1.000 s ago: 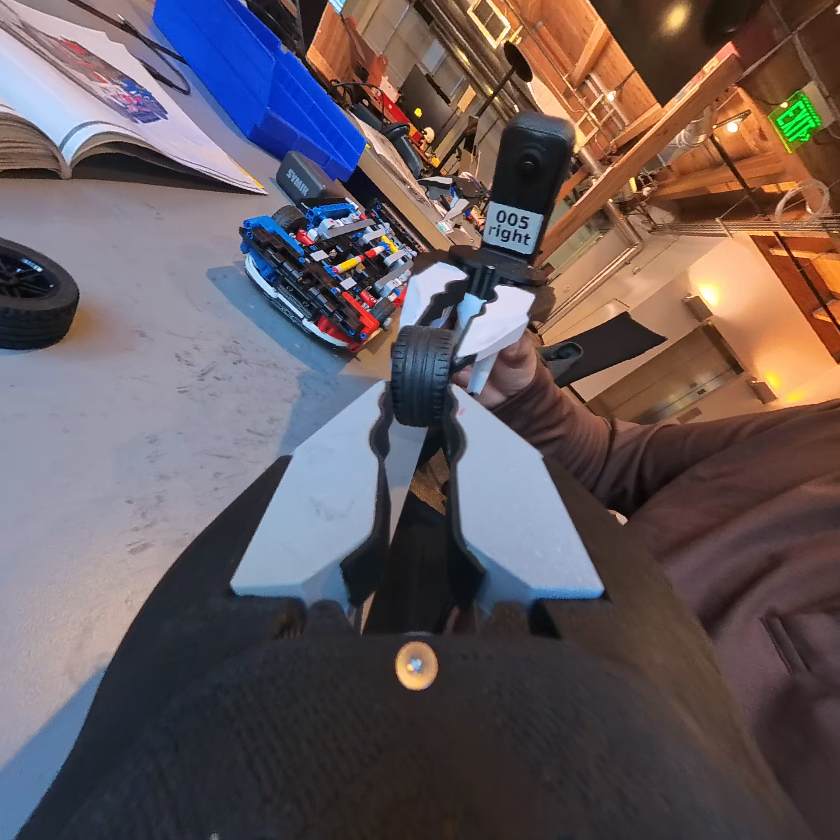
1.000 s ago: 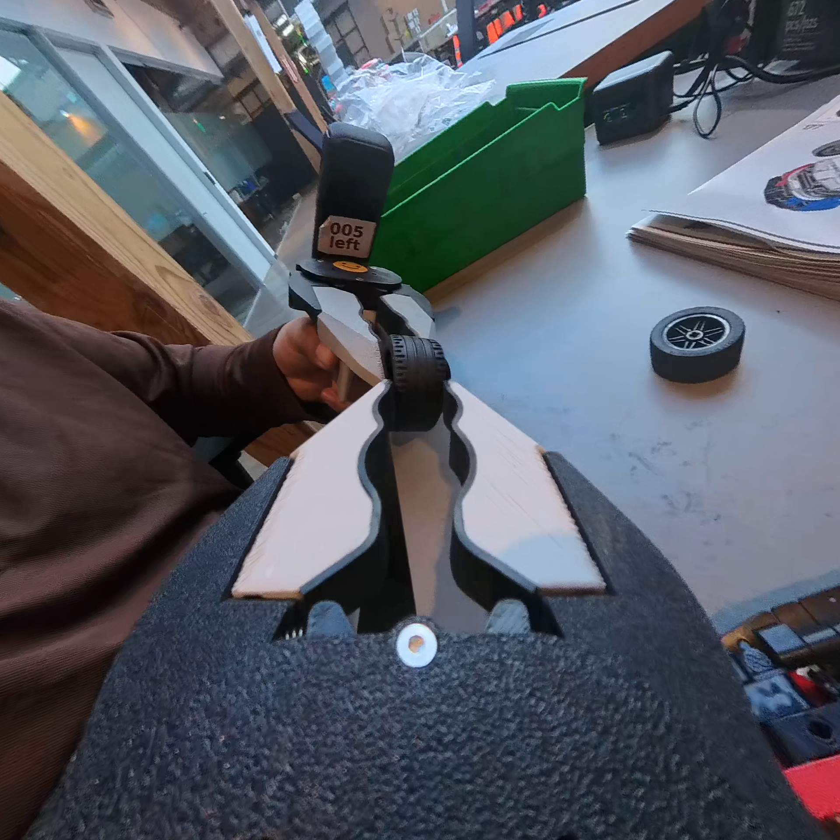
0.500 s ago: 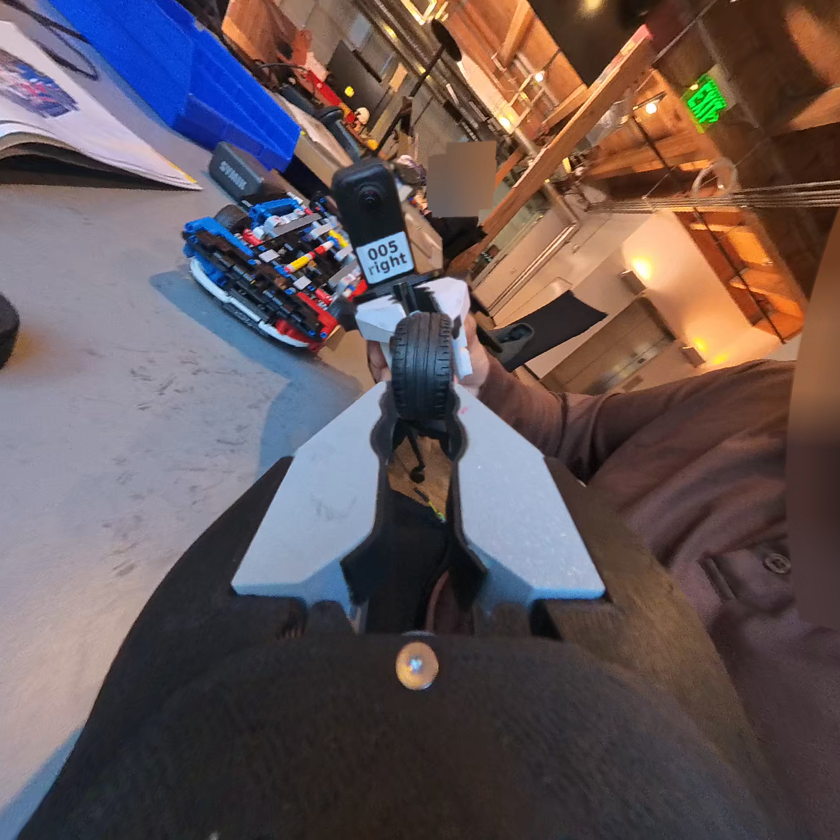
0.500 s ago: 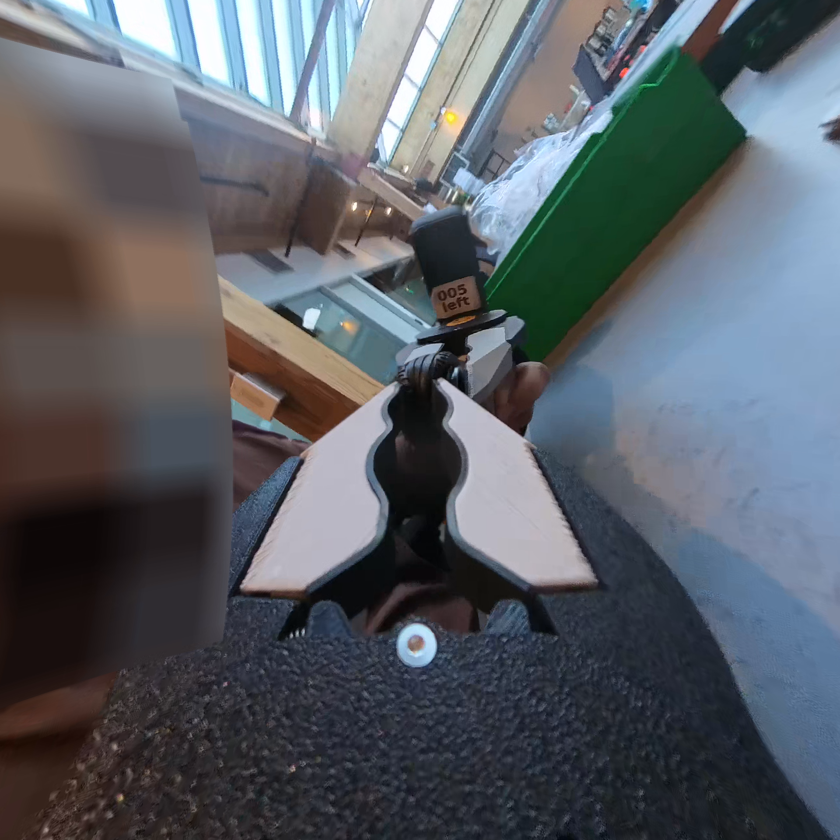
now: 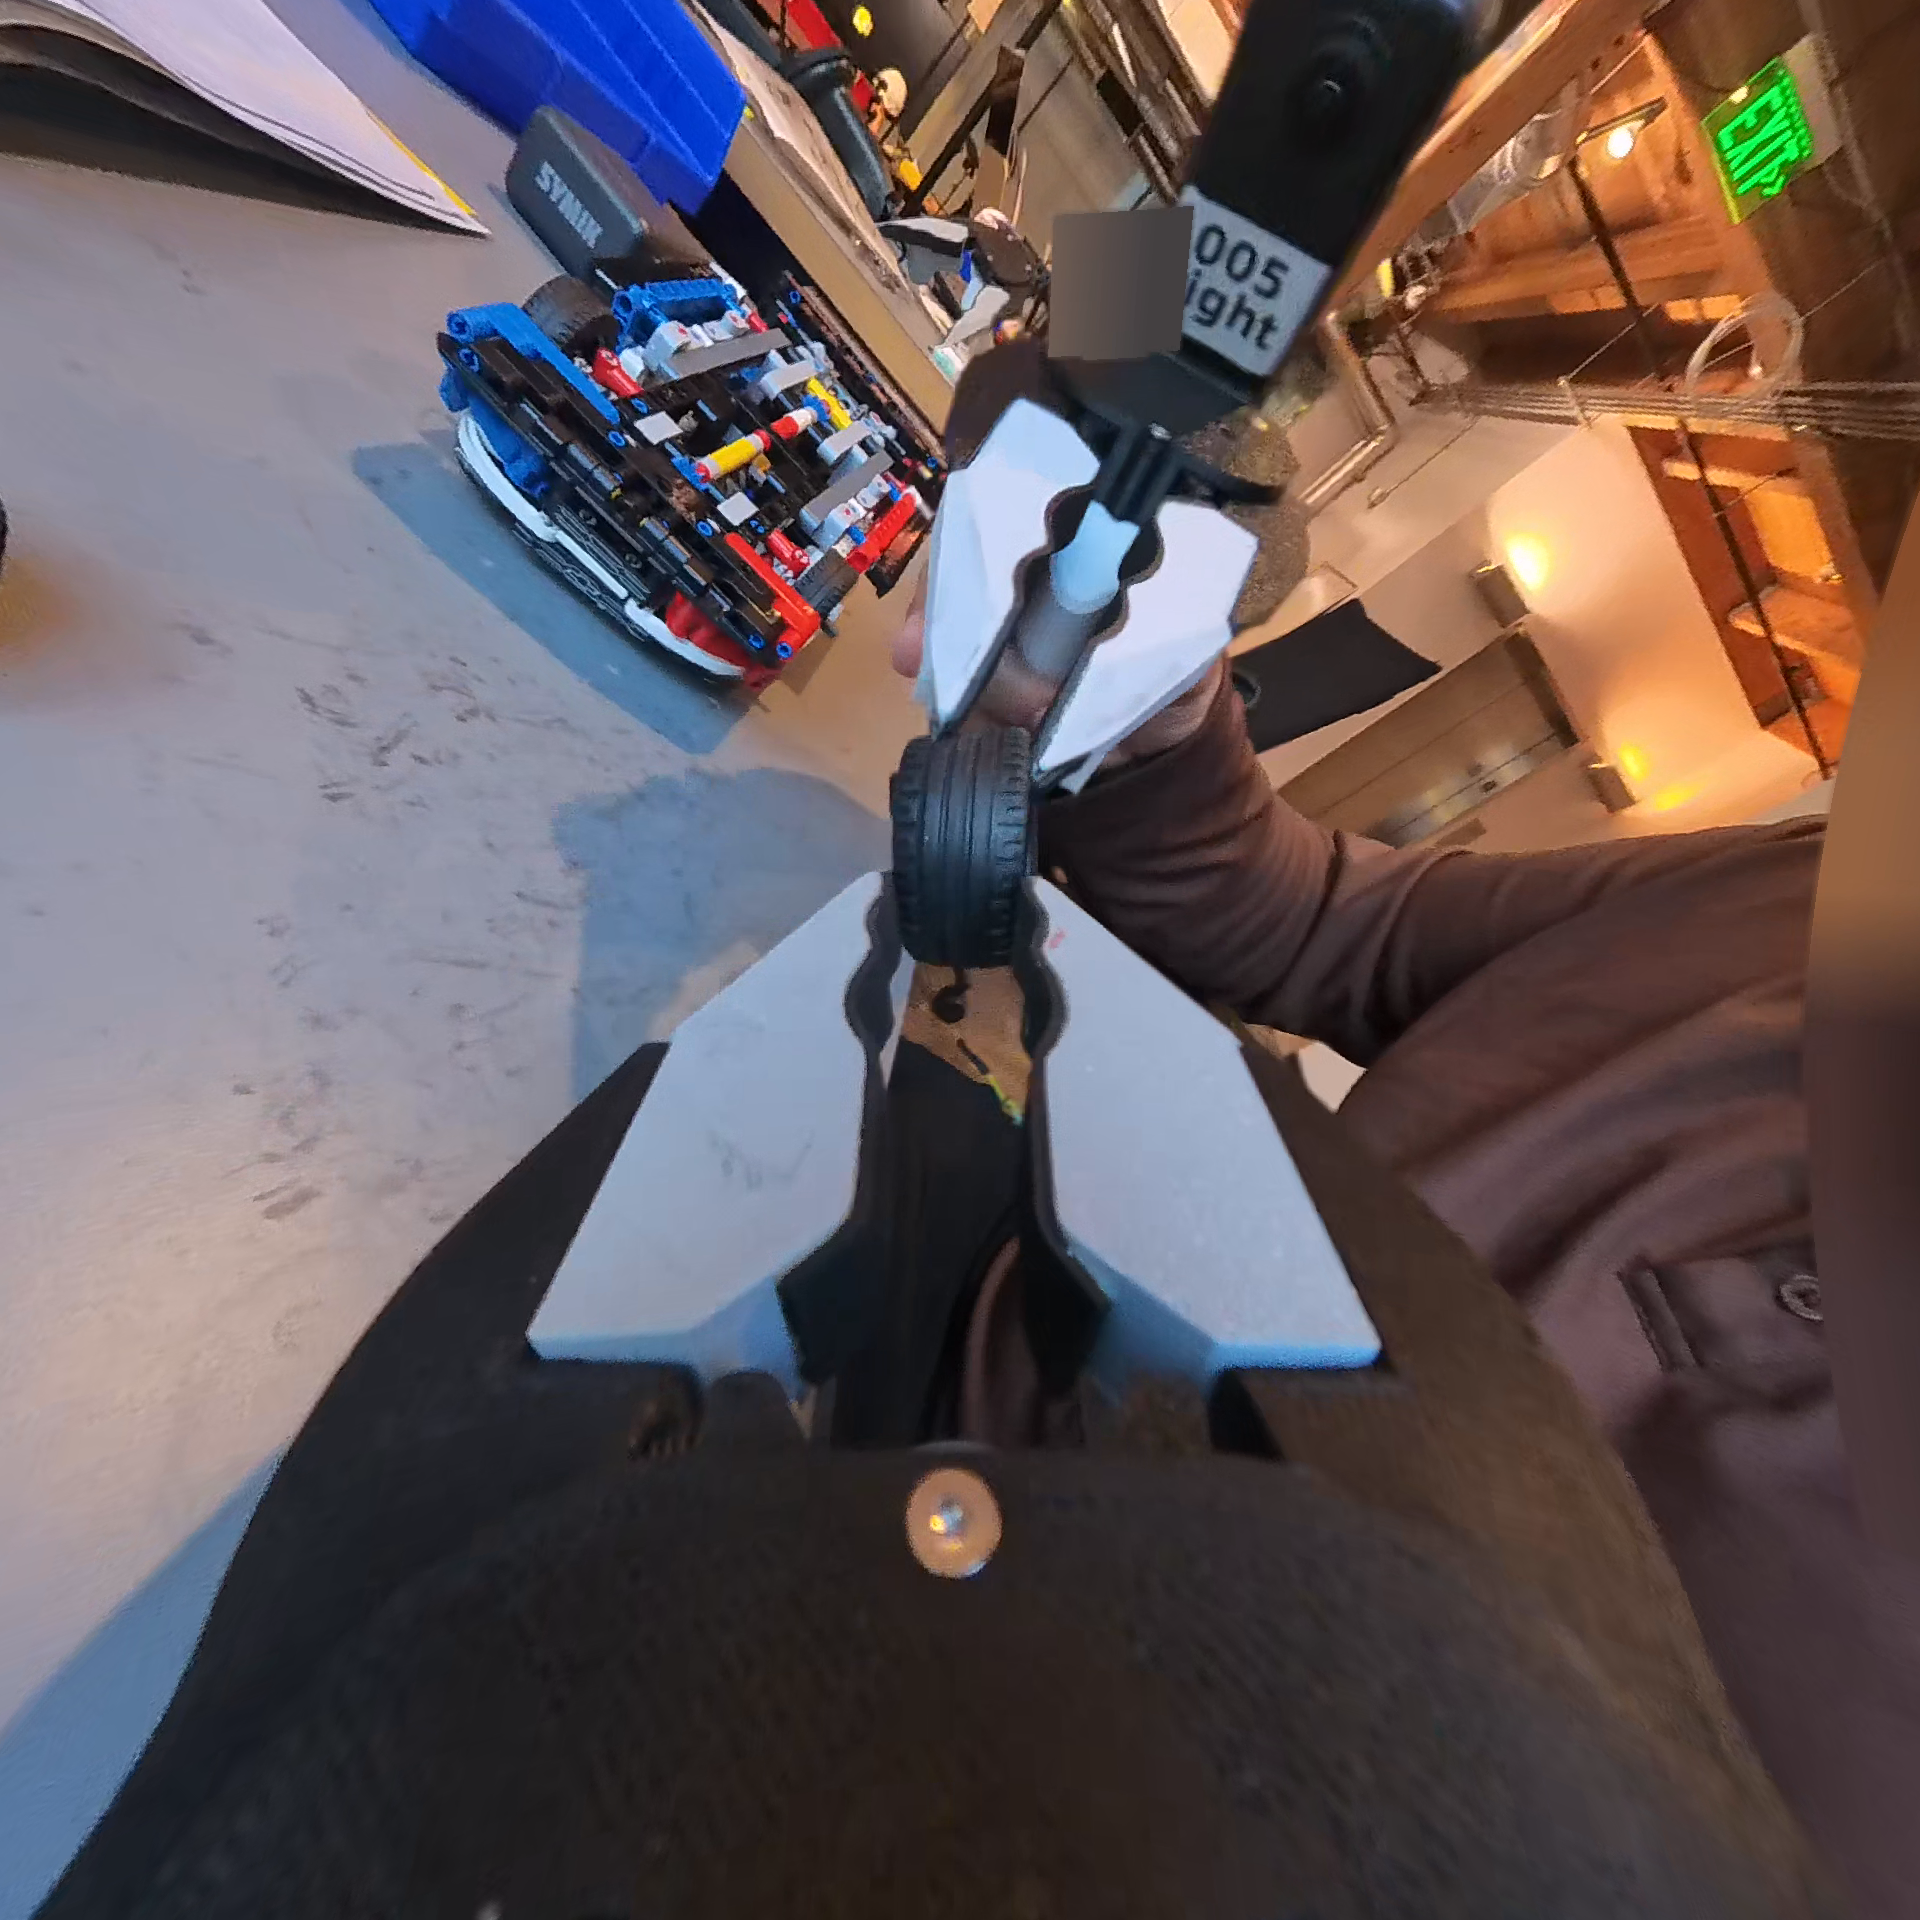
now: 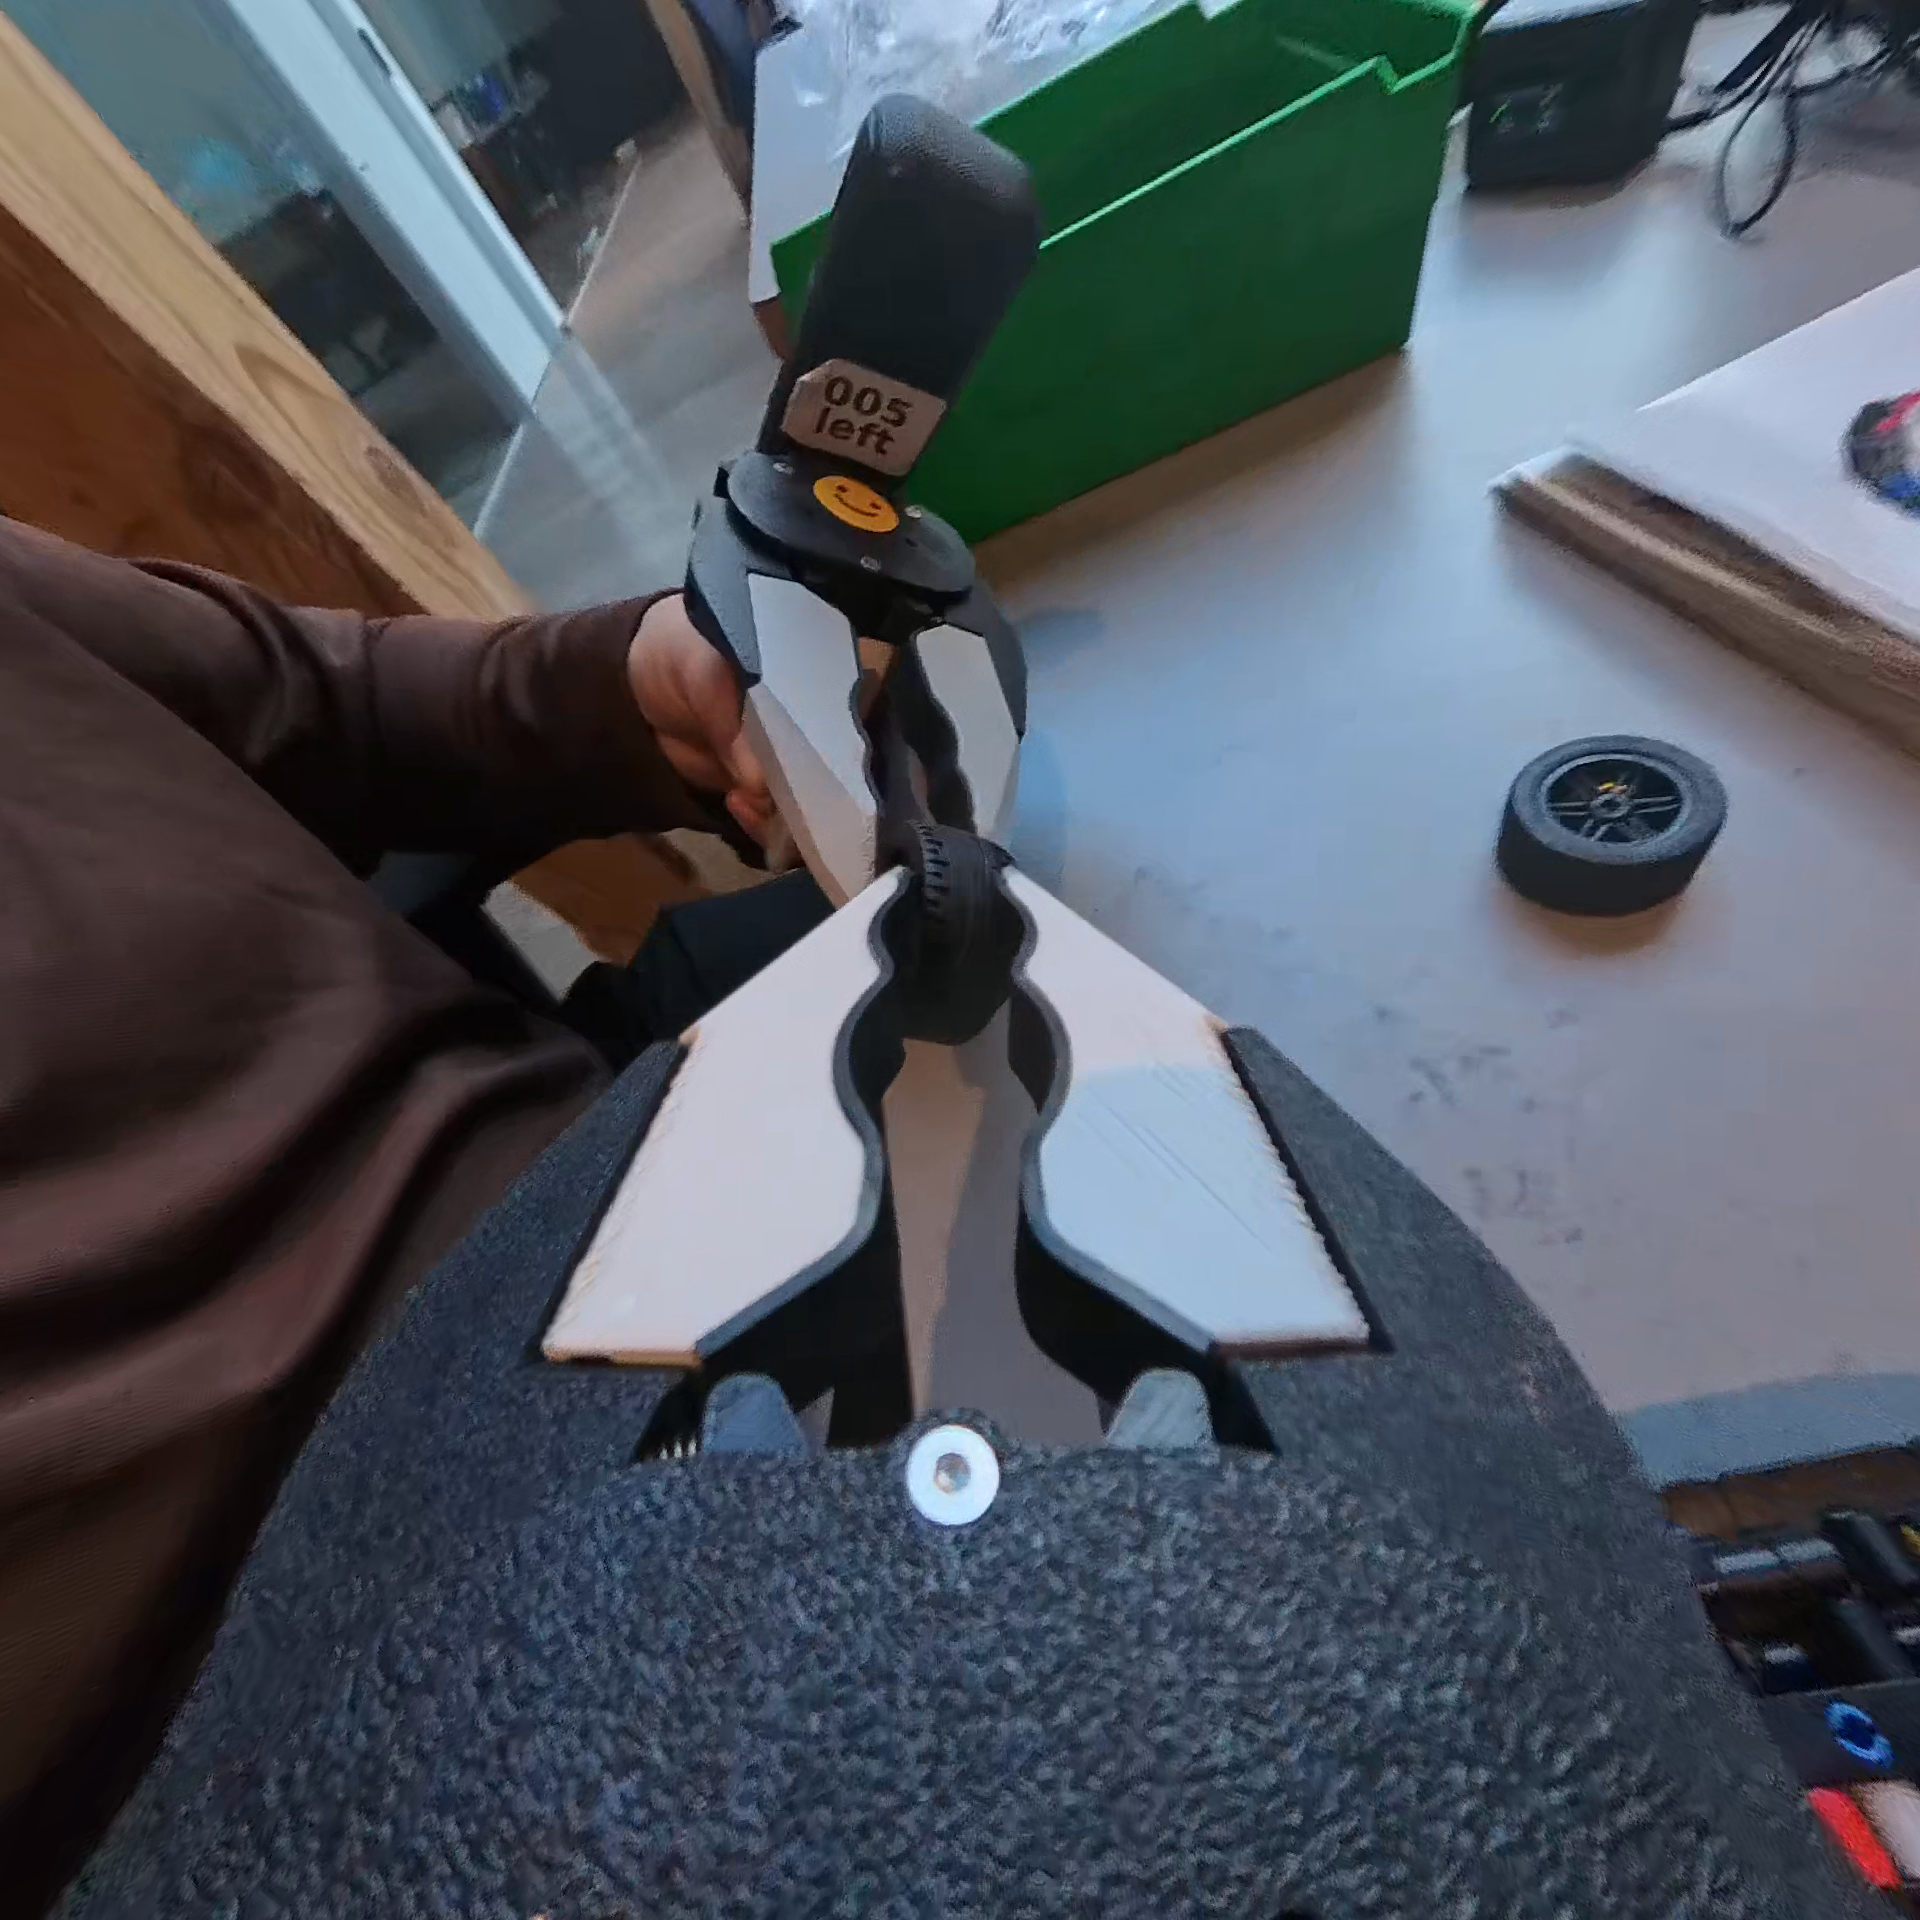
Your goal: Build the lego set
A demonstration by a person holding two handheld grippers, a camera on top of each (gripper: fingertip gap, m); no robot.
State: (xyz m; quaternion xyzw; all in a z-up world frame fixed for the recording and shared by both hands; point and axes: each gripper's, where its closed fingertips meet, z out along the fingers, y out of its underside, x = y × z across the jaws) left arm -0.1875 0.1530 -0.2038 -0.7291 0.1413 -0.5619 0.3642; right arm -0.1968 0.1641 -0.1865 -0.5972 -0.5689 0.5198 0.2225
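A small black tyre (image 5: 961, 847) is held in the air between both grippers, near the person's body and off the table's edge. My left gripper (image 5: 956, 925) is shut on its lower part. The right gripper (image 5: 1023, 753) meets it from the far side, fingertips on the tyre. In the right wrist view the tyre (image 6: 951, 940) sits between the wavy fingers of my right gripper (image 6: 951, 899), which is shut on it. The left gripper (image 6: 914, 836) touches it from beyond. The partly built Lego car (image 5: 675, 499) lies on the grey table (image 5: 260, 831).
A loose wheel with a rim (image 6: 1610, 821) lies on the table. An open instruction book (image 6: 1766, 540) and a green bin (image 6: 1195, 270) stand behind it. A blue bin (image 5: 582, 73) and a black box (image 5: 582, 197) are beyond the car. The person's brown sleeves (image 6: 312, 727) are close. Less than 4 cm separates the two grippers' tips.
Both grippers swung up and back down together with the tyre between them. The right gripper now stands above the tyre in the left wrist view. The hold is unchanged.
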